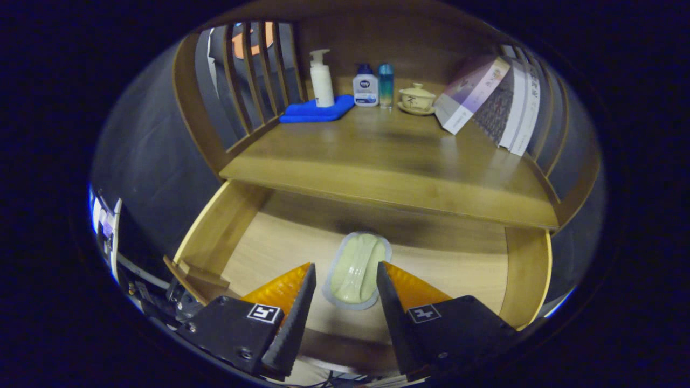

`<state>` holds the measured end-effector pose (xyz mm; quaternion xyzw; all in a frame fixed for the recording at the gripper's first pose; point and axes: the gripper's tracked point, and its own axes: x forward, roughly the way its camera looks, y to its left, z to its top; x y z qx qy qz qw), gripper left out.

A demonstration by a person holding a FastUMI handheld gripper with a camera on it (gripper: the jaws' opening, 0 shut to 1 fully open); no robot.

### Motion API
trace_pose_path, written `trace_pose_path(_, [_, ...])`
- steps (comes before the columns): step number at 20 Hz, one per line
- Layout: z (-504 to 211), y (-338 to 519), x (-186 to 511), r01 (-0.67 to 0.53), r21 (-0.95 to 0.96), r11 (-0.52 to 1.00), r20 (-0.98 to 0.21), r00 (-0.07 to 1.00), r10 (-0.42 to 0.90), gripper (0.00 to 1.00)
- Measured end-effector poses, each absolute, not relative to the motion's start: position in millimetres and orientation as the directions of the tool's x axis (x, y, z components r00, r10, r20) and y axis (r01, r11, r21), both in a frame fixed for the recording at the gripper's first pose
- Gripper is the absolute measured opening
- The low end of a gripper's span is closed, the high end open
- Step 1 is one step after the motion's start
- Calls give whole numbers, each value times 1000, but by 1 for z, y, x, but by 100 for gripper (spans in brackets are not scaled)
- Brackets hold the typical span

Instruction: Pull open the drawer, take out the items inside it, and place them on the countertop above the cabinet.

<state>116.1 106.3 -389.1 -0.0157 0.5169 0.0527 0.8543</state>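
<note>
I've got the gripper [345, 280] hovering over the pulled-out drawer [215, 231], jaws spread wide, nothing held and nothing touching either finger as far as I can see. The packet [357, 269], a pale green item sealed in clear plastic w/ a light rim, lies flat on the drawer floor, long axis pointing away from me, sitting between the two fingers and reaching a bit beyond the tips. There's a gap on both sides between packet and fingers; the right gap looks tighter than the left, but I can't tell for sure how high the fingers are above the drawer floor. Packet is approx centred in the drawer, near the shadow under the tabletop [388, 156] edge. Drawer is open, its left wall and right wall both visible, front edge running under the fingers. Up on the tabletop, at the back: a blue cloth [315, 111] w/ a white pump bottle [322, 80] standing on it, then a small white bottle [365, 86] w/ a blue cap, a slim teal bottle [386, 85] just beside it, a lidded cup [416, 98] on a saucer, and books [496, 102] leaning at the right. Wooden slats [253, 75] close off the left side. Mid tabletop is bare wood.
</note>
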Motion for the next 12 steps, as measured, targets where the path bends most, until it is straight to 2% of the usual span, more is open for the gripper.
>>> trace_pose_path(7, [-418, 108, 126, -129, 12, 992, -945, 323, 53, 72])
trace_pose_path(12, [-436, 100, 130, -69, -7, 998, -962, 272, 12, 57])
